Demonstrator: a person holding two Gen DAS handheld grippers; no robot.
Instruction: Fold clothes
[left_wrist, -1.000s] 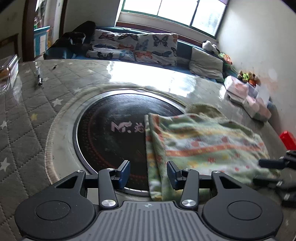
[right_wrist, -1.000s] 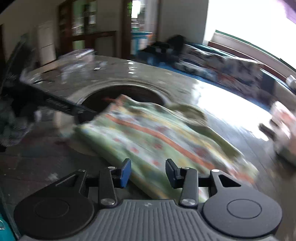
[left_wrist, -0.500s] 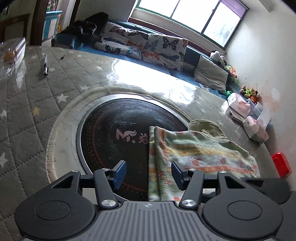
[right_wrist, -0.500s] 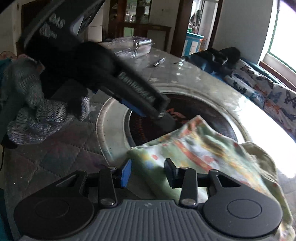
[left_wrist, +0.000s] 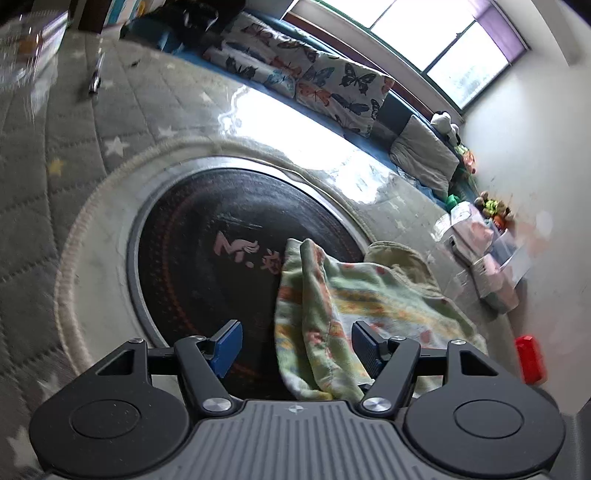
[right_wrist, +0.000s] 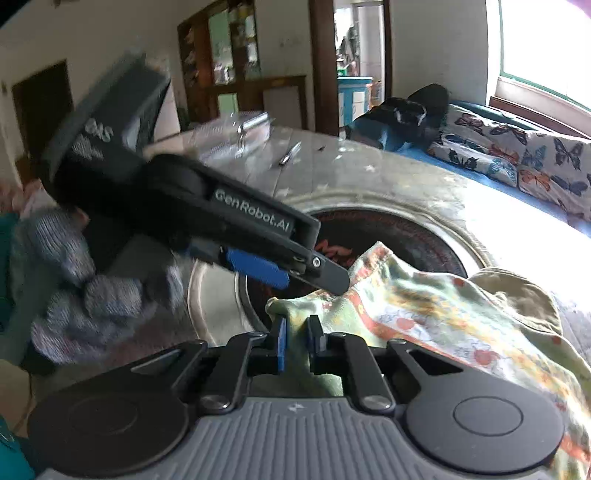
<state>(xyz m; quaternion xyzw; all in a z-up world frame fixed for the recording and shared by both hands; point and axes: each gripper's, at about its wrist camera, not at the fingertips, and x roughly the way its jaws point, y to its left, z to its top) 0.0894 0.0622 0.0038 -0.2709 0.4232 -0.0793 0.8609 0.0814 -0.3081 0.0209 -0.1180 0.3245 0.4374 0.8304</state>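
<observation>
A green patterned garment (left_wrist: 354, 302) with orange stripes lies folded on the round table, partly over the black glass hotplate (left_wrist: 221, 251). My left gripper (left_wrist: 295, 345) is open, its jaws on either side of the garment's near folded edge. My right gripper (right_wrist: 297, 339) is shut on the garment's near corner (right_wrist: 295, 325), which bunches up between the jaws. The left gripper also shows in the right wrist view (right_wrist: 258, 229), just above the same end of the garment (right_wrist: 443, 314).
The table has a grey quilted star cover (left_wrist: 55, 155). A pen (left_wrist: 96, 77) and a clear plastic box (left_wrist: 33, 48) lie far left. A sofa with butterfly cushions (left_wrist: 314, 81) runs behind. Pink boxes (left_wrist: 487, 258) and a red object (left_wrist: 530, 358) stand at right.
My right gripper has moved in to the garment's near corner and shut on it. My left gripper has come lower and closer, and the garment's edge now lies between its open jaws.
</observation>
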